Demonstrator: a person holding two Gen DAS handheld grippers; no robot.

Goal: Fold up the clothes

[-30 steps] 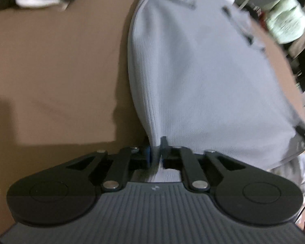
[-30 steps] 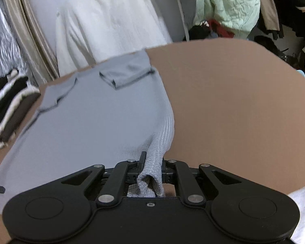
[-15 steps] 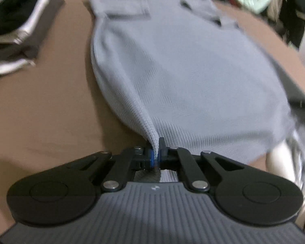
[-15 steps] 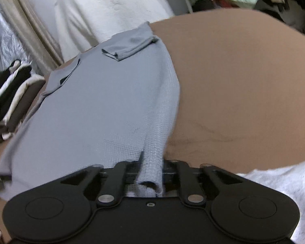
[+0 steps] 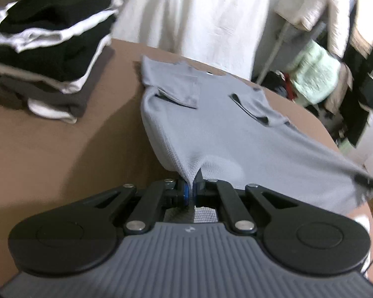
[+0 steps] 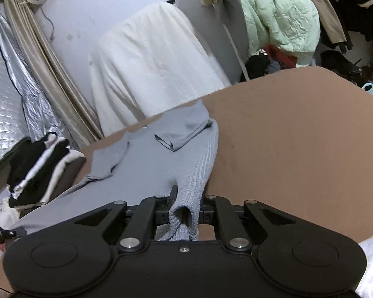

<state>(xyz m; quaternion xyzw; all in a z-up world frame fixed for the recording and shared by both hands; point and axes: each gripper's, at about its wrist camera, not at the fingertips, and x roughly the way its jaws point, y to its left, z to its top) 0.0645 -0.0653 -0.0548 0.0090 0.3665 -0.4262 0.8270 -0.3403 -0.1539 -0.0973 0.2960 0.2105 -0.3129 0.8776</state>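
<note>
A grey knit shirt (image 5: 223,134) lies spread on the brown table (image 5: 49,154), both sleeves folded in over its far end. My left gripper (image 5: 192,186) is shut on the near left corner of its hem, which is lifted off the table. My right gripper (image 6: 185,211) is shut on the near right corner, where the cloth bunches between the jaws. The shirt (image 6: 161,164) hangs taut between the two grippers. The right gripper's tip shows at the right edge of the left wrist view, and the left one's at the left edge of the right wrist view.
A stack of folded black, white and grey clothes (image 5: 49,49) sits on the table's far left, also in the right wrist view (image 6: 37,168). A white draped cloth (image 6: 149,67) stands behind the table. Hanging clothes (image 6: 281,19) fill the back right.
Both grippers have risen with the hem corners and tilted up. The near end of the shirt has lifted off the table, and the room behind has come into view.
</note>
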